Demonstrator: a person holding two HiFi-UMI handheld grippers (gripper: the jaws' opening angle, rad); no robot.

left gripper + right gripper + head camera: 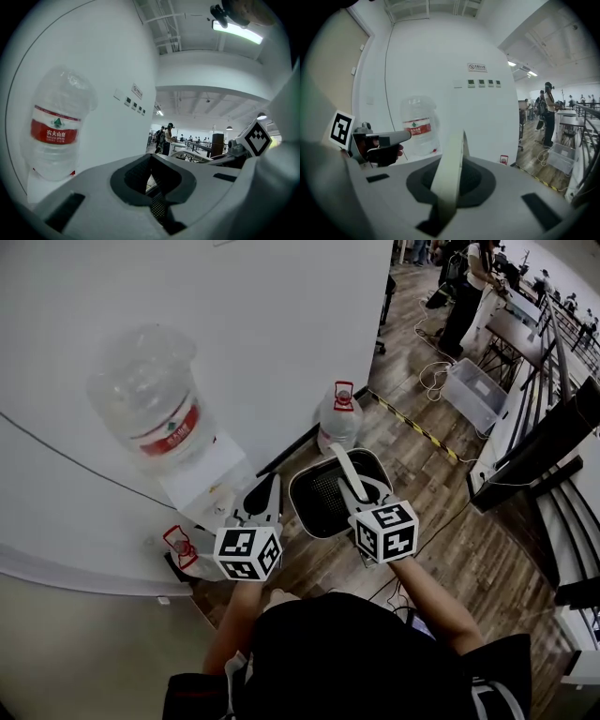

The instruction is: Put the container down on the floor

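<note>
Two hand-held grippers reach forward from a person seen from above. The right hand-held gripper (353, 491) has its jaws closed on the pale strap handle (345, 468) of a dark, rounded container (319, 507). The container hangs just past the gripper, at the 12 o'clock end of it. It appears to be held above the wooden floor (441, 549), not resting on it. Its inside looks dark, with a mesh lining, and no load shows in it.

The left hand-held gripper (263, 503) sits at 9 o'clock from the container, jaws together with nothing between them. A large water bottle (150, 404) stands against a white wall at 10 o'clock. A smaller water jug (339, 414) stands on the floor at 12 o'clock.

The container is probably light and stiff-walled, while its thin handle looks flexible, so it may swing when lowered. The top middle of the handle, where the grip now is, seems the best hold. The free gripper could steady the rim as the base meets the floor.
</note>
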